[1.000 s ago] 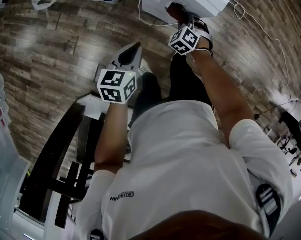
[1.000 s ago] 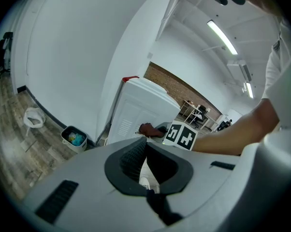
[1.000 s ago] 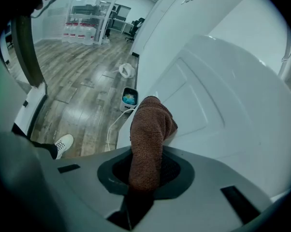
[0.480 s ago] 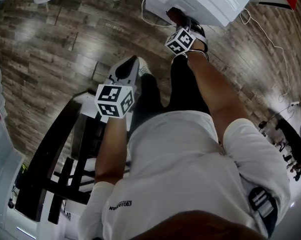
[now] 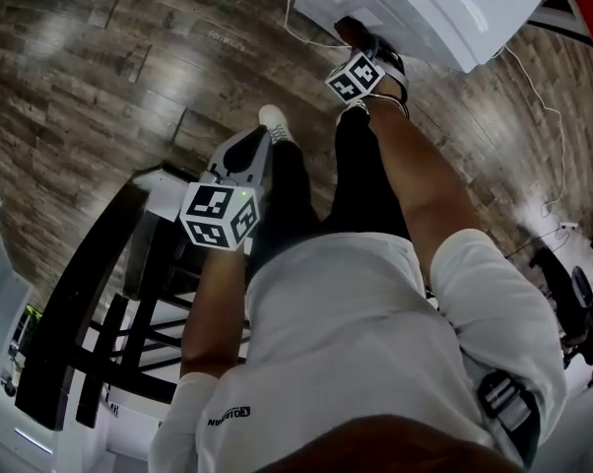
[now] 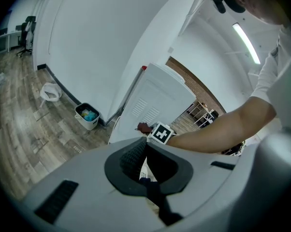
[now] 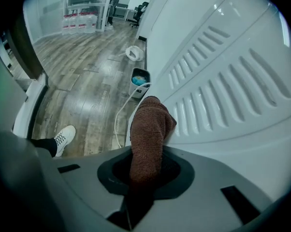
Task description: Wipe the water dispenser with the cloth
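Observation:
The white water dispenser (image 5: 444, 8) stands at the top of the head view, and its ribbed panel (image 7: 223, 81) fills the right gripper view. My right gripper (image 5: 361, 42) is shut on a brown cloth (image 7: 150, 129) whose bunched end presses against the bottom of that ribbed panel. The cloth (image 5: 348, 30) shows as a dark patch against the dispenser's side. My left gripper (image 5: 249, 146) hangs over the floor, well short of the dispenser. Its jaws (image 6: 146, 141) are shut with nothing in them. The left gripper view shows the dispenser (image 6: 155, 98) and the cloth (image 6: 144, 127) ahead.
A small bin (image 7: 139, 83) with blue contents stands on the wood floor beside the dispenser. A white cable (image 7: 121, 115) trails past it, and another cable (image 5: 548, 97) lies right of the dispenser. A dark rack (image 5: 90, 304) is at my left. My white shoe (image 5: 274, 121) is below the left gripper.
The left gripper has drawn back a little toward my body. The right gripper with the cloth stays at the same spot on the dispenser's side.

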The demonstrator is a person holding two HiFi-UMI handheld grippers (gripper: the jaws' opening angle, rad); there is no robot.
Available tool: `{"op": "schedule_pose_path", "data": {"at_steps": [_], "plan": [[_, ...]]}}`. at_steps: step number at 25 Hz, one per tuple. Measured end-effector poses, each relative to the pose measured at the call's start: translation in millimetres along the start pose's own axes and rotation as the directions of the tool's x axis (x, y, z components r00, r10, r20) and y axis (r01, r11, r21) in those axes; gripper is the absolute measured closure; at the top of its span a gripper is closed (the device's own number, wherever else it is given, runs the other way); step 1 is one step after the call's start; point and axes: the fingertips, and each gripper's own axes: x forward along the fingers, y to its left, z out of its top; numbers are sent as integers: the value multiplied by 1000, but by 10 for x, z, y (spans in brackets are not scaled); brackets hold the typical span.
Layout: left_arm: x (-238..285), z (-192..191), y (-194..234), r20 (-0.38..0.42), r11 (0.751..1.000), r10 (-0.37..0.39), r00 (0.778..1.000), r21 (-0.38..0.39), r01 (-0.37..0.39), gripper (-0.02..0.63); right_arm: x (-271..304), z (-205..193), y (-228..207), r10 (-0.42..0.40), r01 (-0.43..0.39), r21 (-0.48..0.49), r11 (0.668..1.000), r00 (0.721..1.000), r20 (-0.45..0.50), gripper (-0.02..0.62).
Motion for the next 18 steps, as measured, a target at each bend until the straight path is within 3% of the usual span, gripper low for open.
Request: {"op": "schedule_pose_path", "data": {"at_steps": [12,18], "plan": [[1,-147,19,-13,999,14,1000,-28,-15,611,421,-8,189,70,-69,26,997,996,-53,545],[-51,-121,35,7,999,20,1000,-33,-20,609,366,-12,169,84,-83,35,996,995,-46,545]]}}
